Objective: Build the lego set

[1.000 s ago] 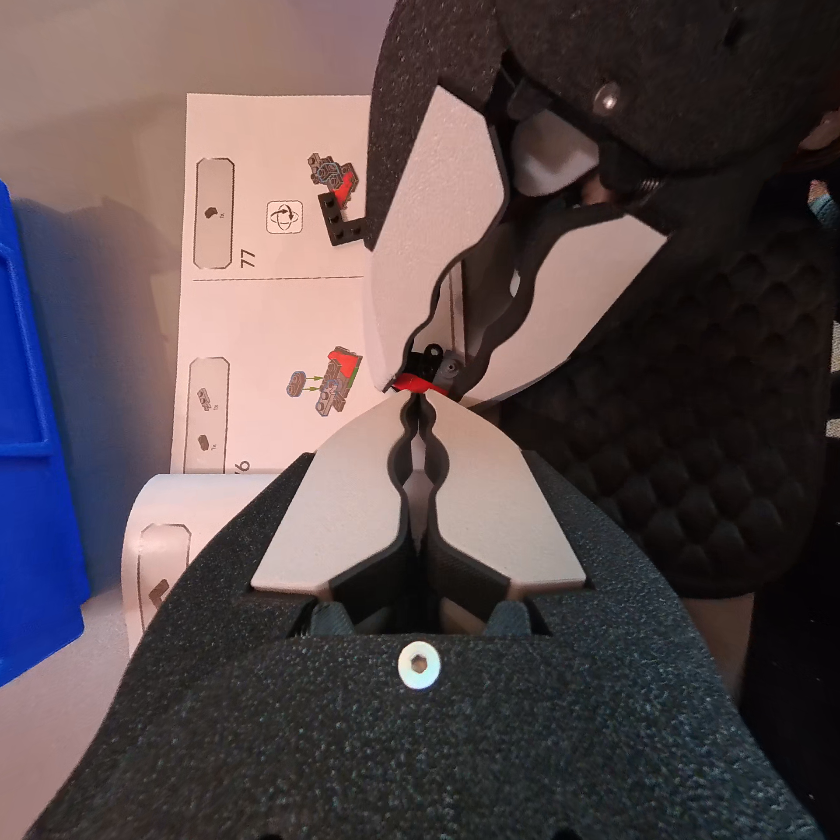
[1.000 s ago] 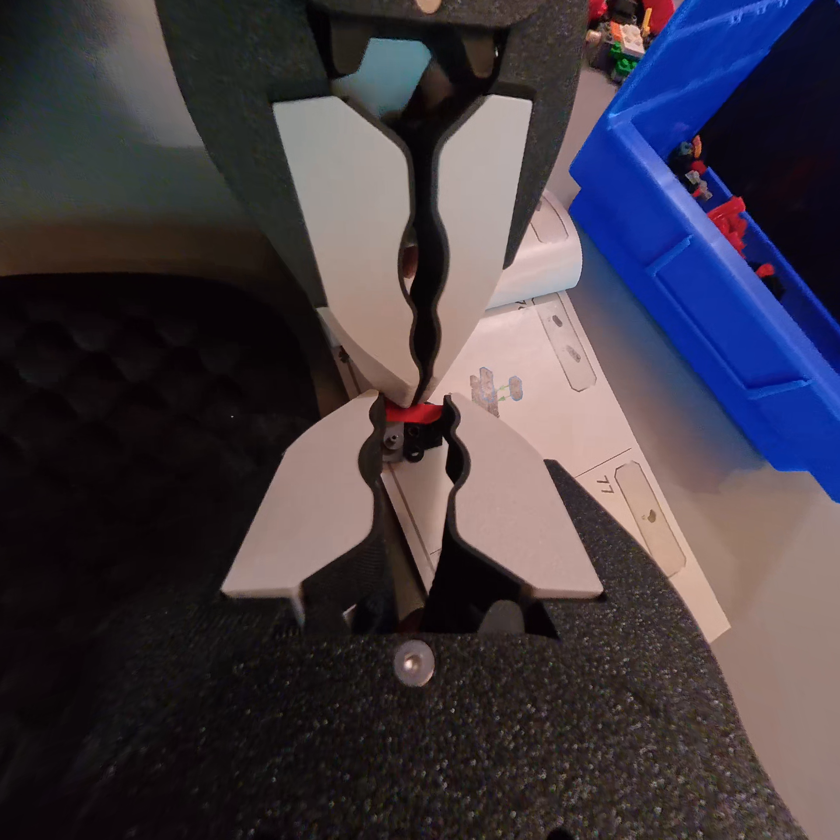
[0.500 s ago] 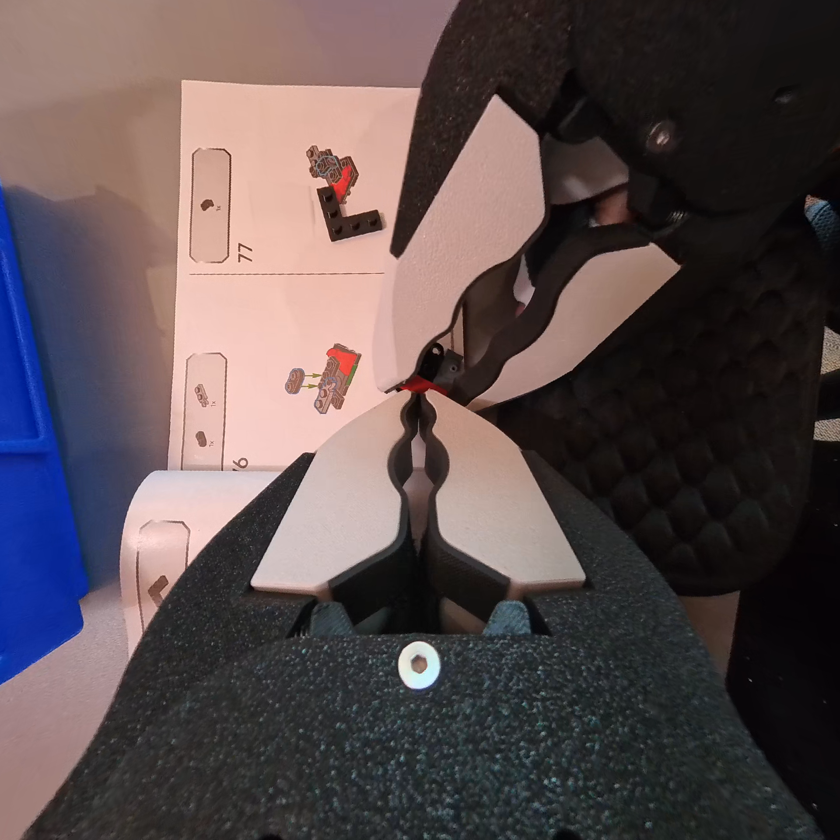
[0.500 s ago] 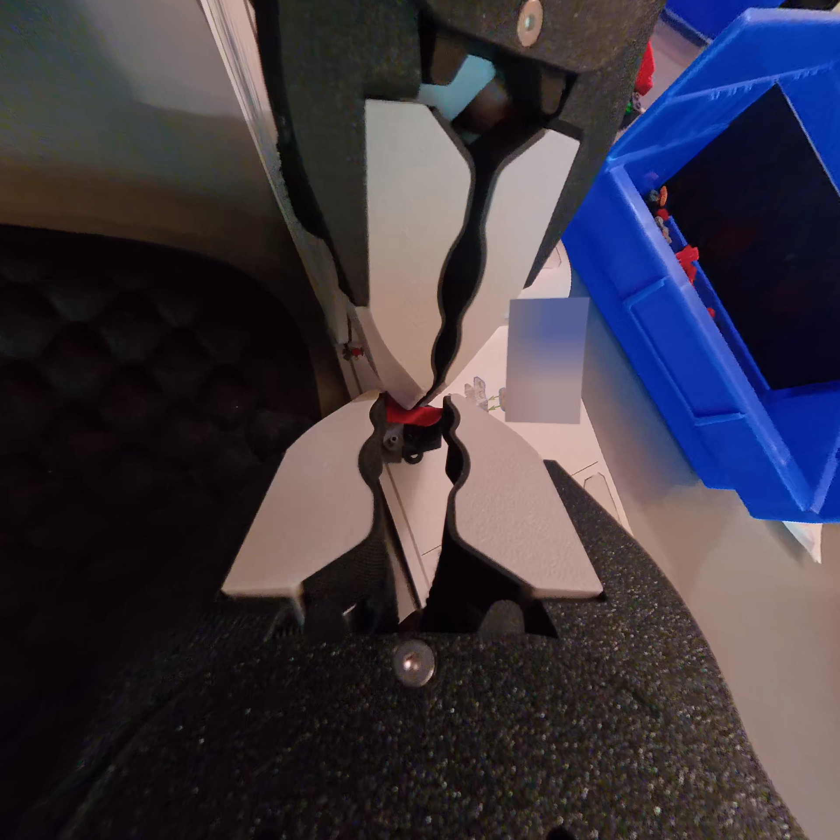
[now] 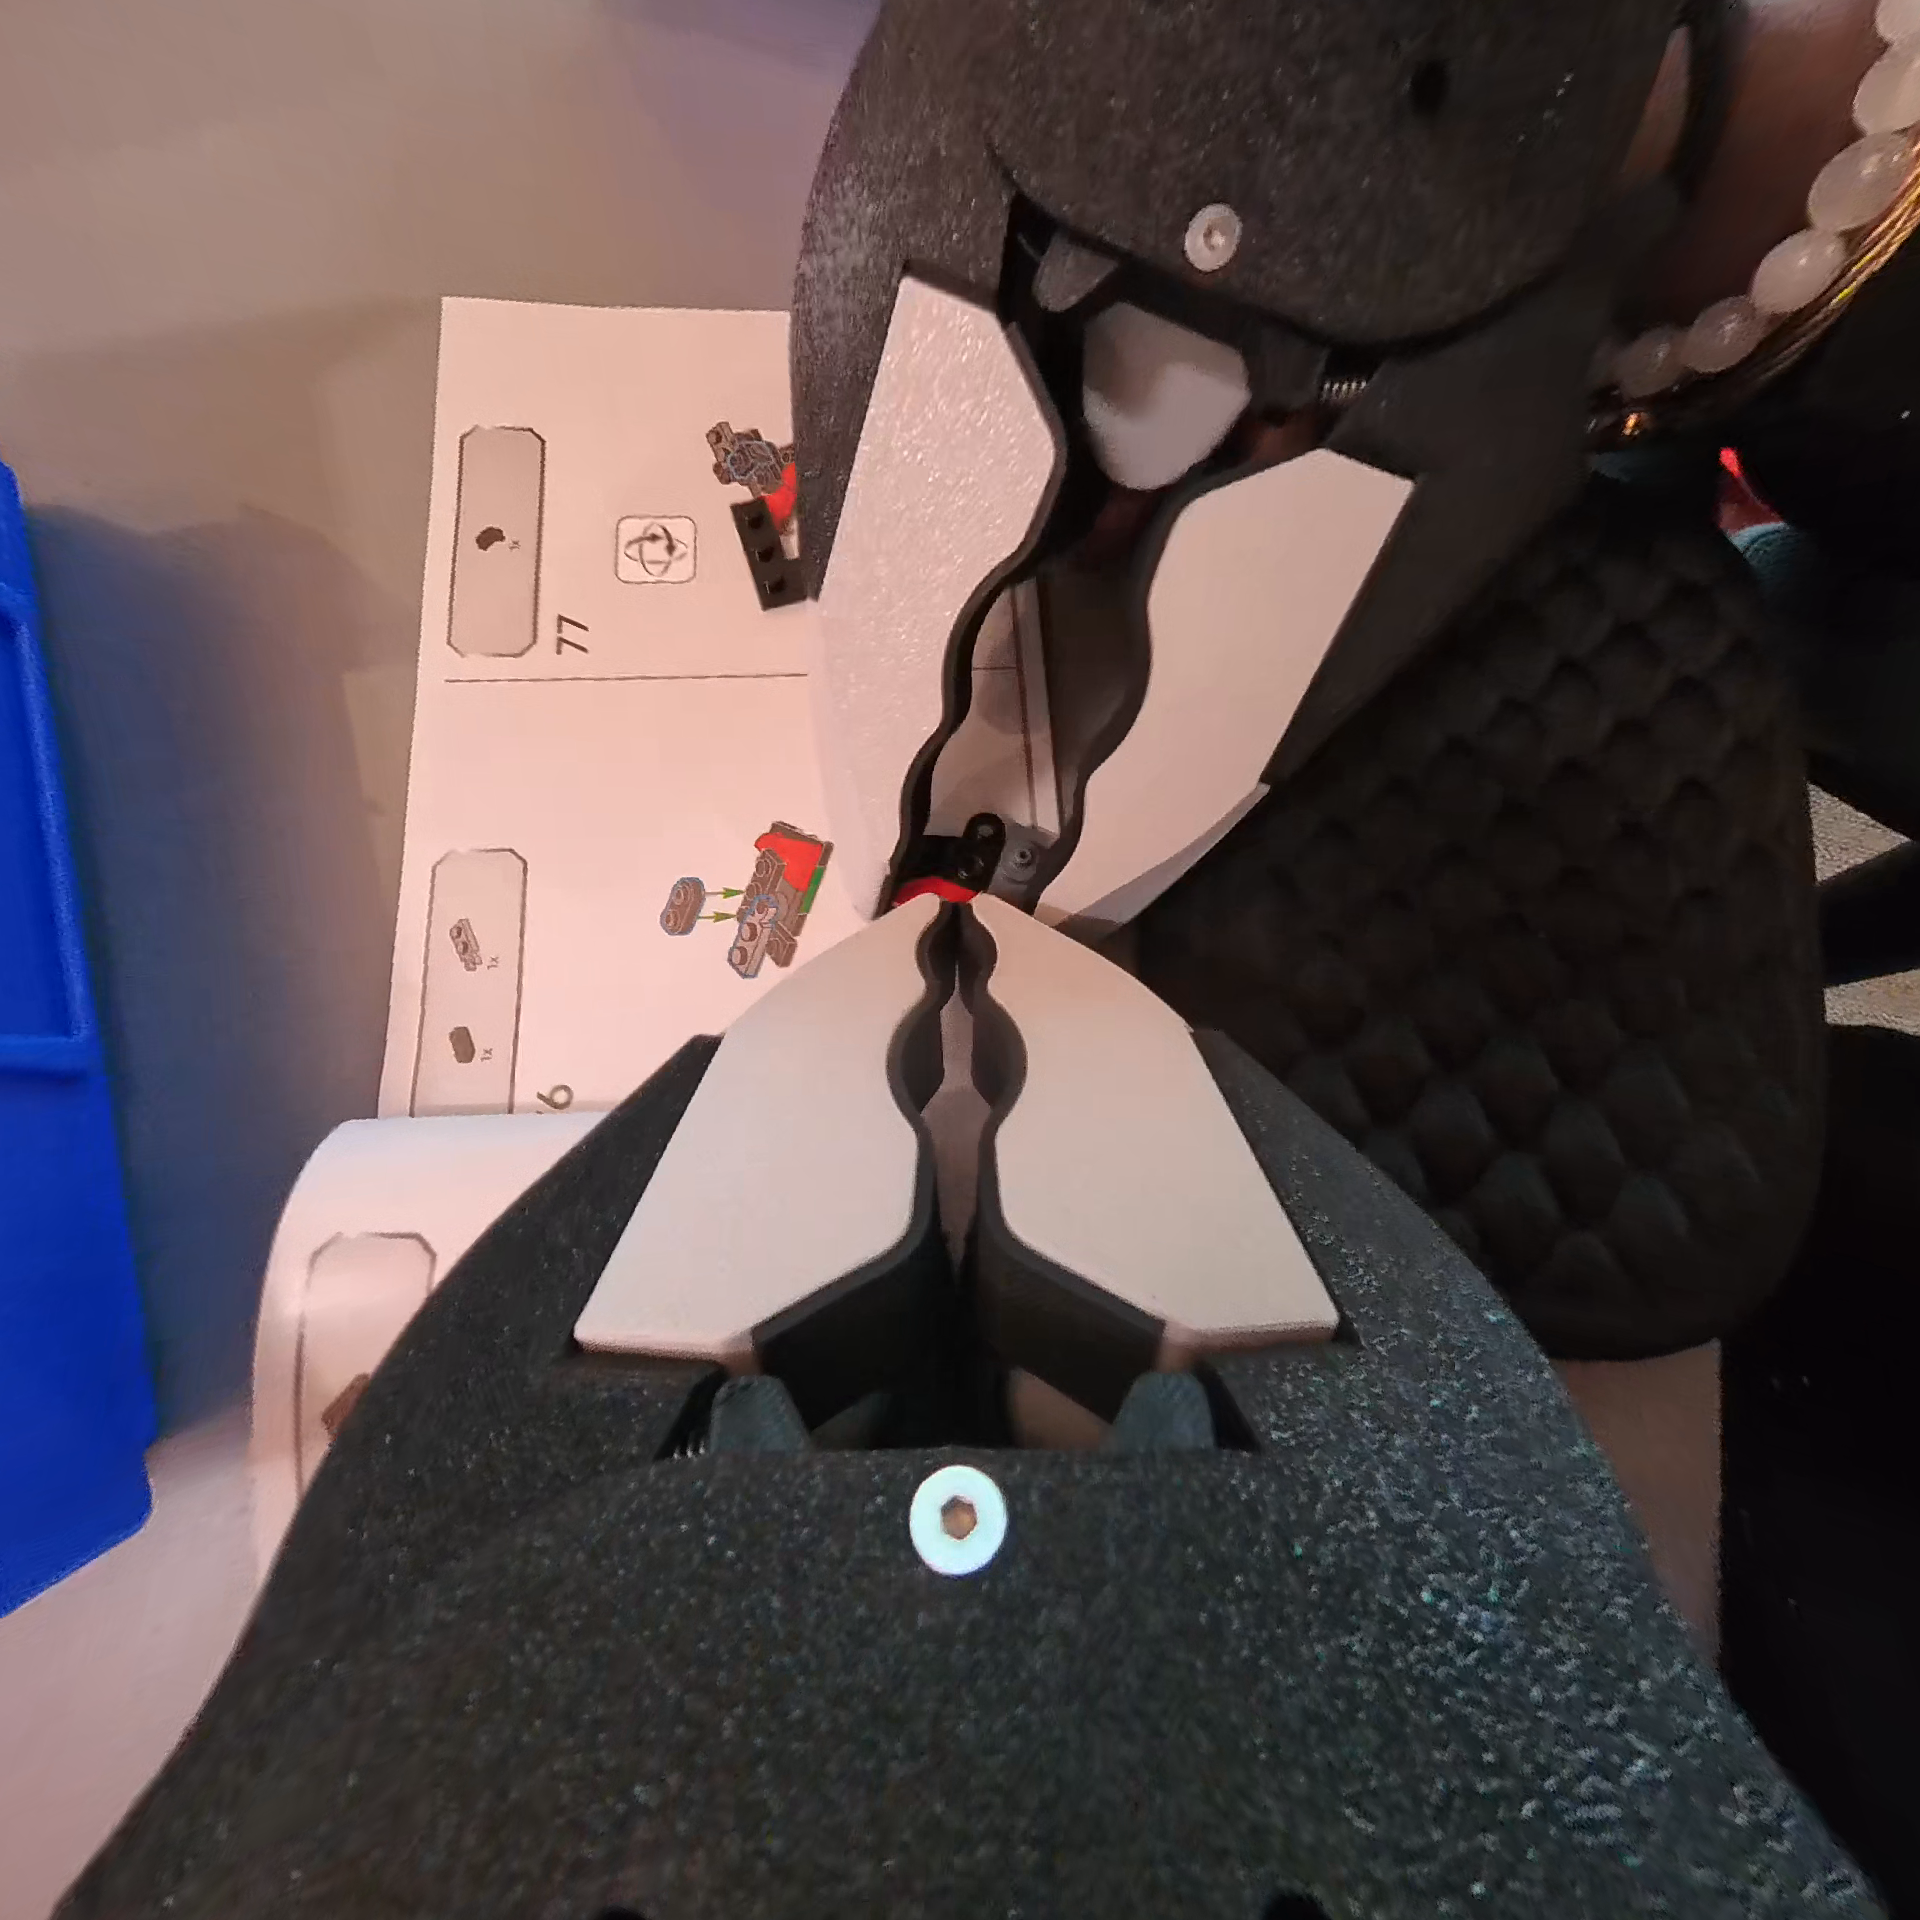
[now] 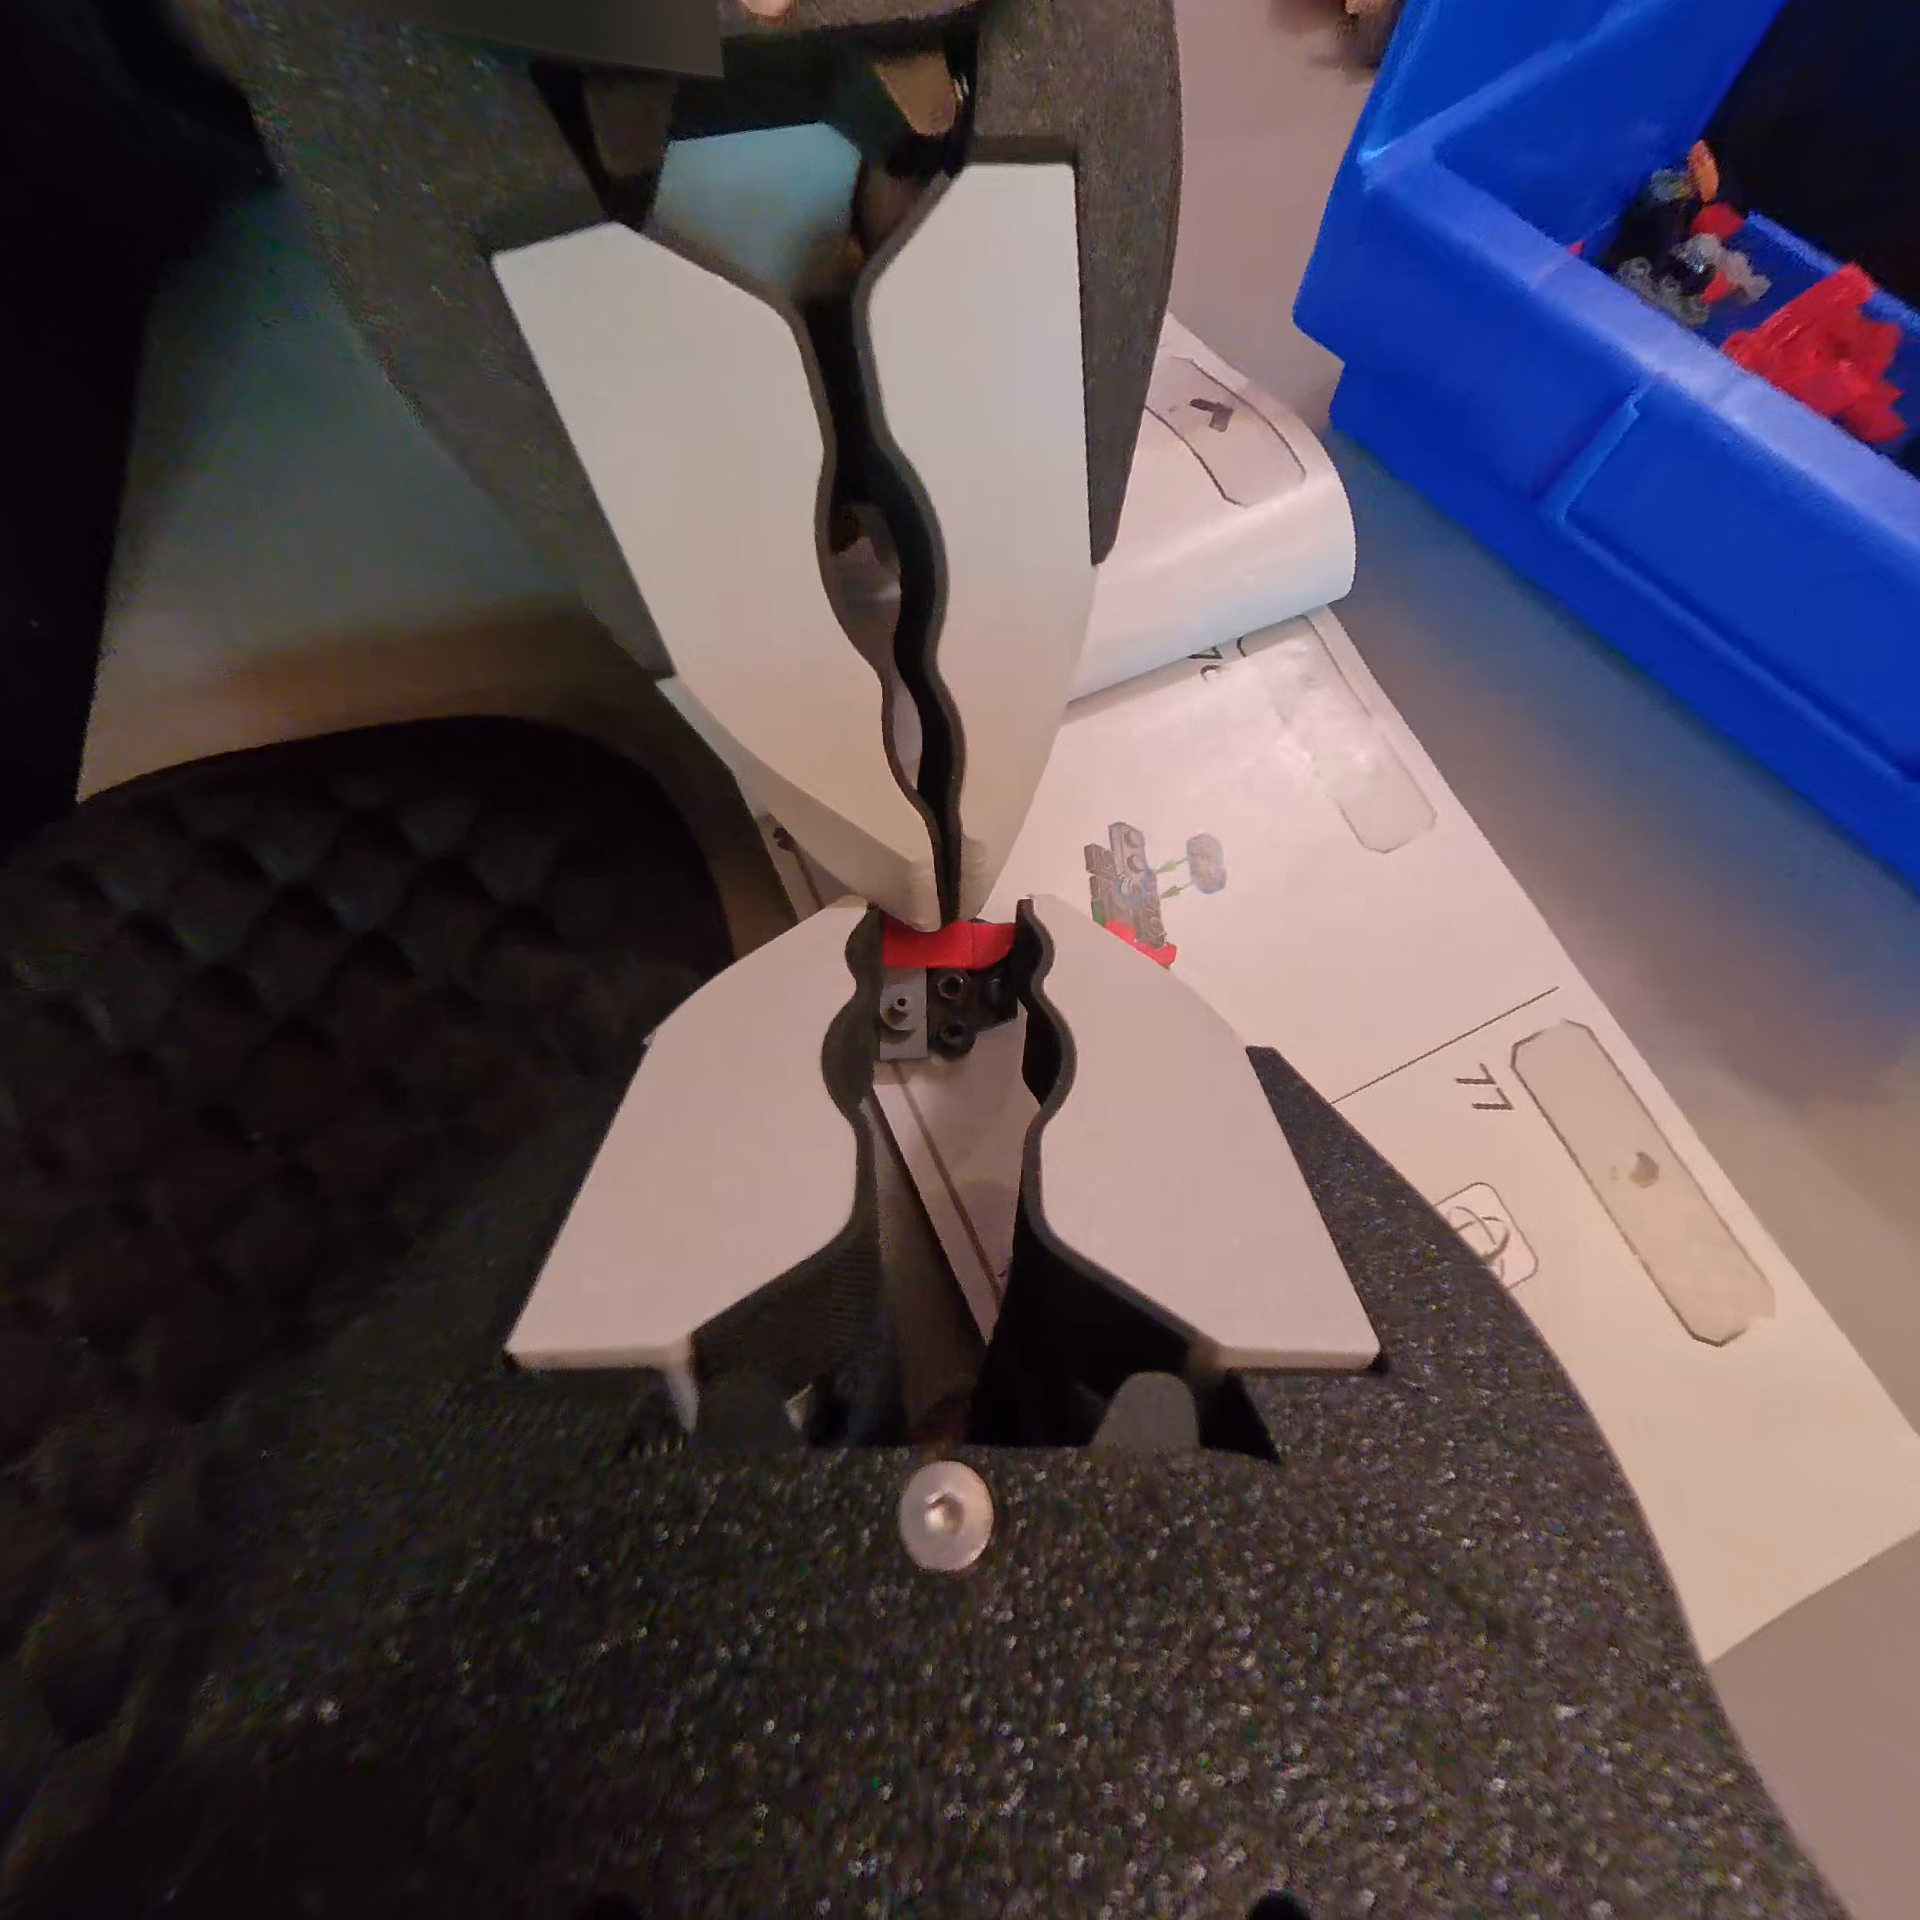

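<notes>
We keep our right gripper (image 6: 945,997) clamped on the small red, black and grey brick assembly (image 6: 940,987) above the white paper instruction booklet (image 5: 623,790) while our left gripper (image 5: 951,920), nearly closed, has re-squared tip-to-tip against its red edge, so the press-fit likely continues.

The small lego assembly (image 6: 940,992) is red on top, black and grey beneath. At two o'clock a bright blue bin (image 6: 1621,416) holds red, perhaps orange, pieces. The black cushion (image 5: 1507,935) at three o'clock bears a quilted scale pattern.
</notes>
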Motion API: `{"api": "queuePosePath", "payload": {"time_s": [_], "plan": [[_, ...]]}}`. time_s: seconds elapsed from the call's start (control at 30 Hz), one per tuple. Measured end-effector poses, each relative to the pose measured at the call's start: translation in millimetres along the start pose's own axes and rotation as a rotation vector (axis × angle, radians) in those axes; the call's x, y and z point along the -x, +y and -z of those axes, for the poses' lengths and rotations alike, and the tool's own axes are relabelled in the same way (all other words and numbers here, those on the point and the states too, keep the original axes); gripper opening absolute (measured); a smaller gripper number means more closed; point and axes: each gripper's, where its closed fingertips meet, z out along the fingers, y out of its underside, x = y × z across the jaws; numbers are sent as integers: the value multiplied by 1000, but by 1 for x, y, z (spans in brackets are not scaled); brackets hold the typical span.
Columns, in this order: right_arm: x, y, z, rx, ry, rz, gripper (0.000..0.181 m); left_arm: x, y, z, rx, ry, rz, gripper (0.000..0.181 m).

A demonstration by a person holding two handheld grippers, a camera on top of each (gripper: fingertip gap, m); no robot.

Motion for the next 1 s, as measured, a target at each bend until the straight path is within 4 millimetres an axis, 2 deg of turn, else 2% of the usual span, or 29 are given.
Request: {"api": "queuePosePath", "payload": {"time_s": [0.17,0.2,0.23,0.3,0.47,0.57,0.8,1.0], "plan": [[0,1,-1,7,-18,-27,26,1,0,-2,13,8,4,0],[0,1,-1,5,-21,-34,31,0,1,-3,21,23,18,0],[-2,-2,-1,-7,-9,-58,47,0,2,-4,29,26,20,0],[2,-6,2,-34,-46,-87,44,0,3,-4,47,-3,-9,0],[3,2,3,-10,-49,-118,31,0,3,-4,59,-49,-44,0],[0,4,3,1,5,-49,24,0,3,-4,57,-66,-48,0],[1,-2,6,-33,126,154,20,0,4,-4,77,-66,-46,0],[1,-1,6,-25,120,128,21,-1,4,-4,67,-68,-42,0]]}}
